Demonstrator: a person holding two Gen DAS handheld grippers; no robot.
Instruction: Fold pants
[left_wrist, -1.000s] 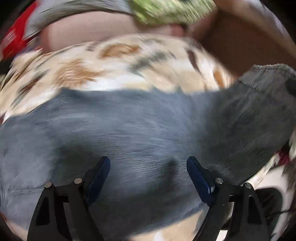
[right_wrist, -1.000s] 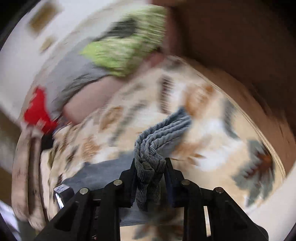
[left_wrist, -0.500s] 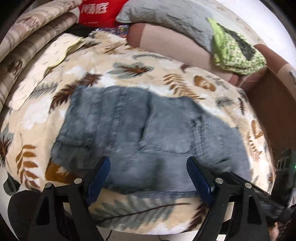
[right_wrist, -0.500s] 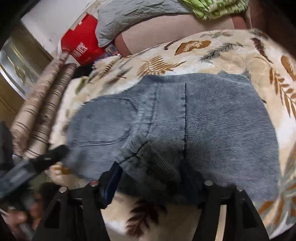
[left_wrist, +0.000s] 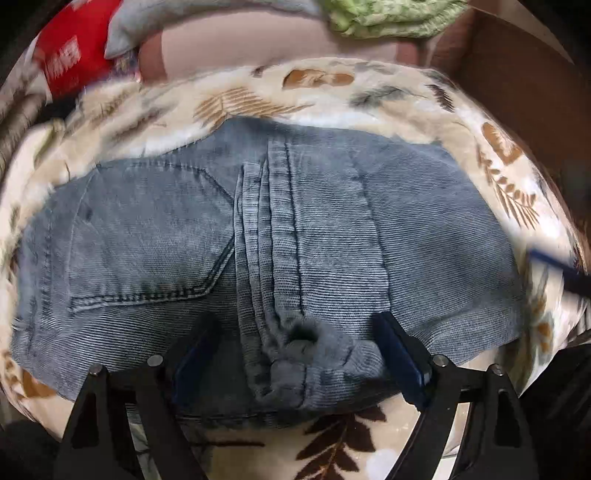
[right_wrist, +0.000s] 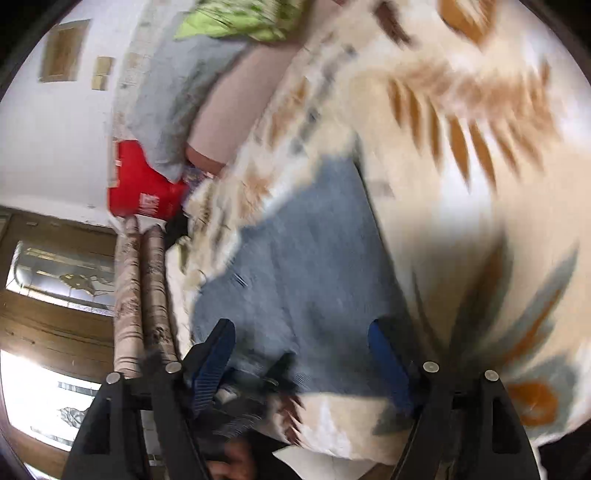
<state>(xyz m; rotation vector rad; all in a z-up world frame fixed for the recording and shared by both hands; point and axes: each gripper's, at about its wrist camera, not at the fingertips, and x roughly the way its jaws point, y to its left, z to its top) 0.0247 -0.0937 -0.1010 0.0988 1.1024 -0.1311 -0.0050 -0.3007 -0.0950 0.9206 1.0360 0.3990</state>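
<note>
Grey-blue corduroy pants (left_wrist: 332, 221) lie folded in a wide flat bundle on a cream leaf-patterned blanket (left_wrist: 258, 99), back pocket and centre seam facing up. My left gripper (left_wrist: 293, 325) is open just above the bundle's near edge, and a bunched fold sits between its fingers without being pressed. The right wrist view is blurred. There my right gripper (right_wrist: 301, 326) has its jaws opening wide over the near end of the pants (right_wrist: 314, 258), with nothing clamped between its pads.
At the back of the bed lie a pink bolster (left_wrist: 240, 40), a grey pillow (left_wrist: 177, 18), a green cloth (left_wrist: 388, 14) and a red bag (left_wrist: 62, 62). Two rolled patterned bolsters (right_wrist: 140, 288) run along the left side. A brown board (left_wrist: 517, 74) rises at the right.
My right gripper held a bunched end of the pants, then opened and let go. The pants now lie folded flat. My left gripper came down closer to their near edge.
</note>
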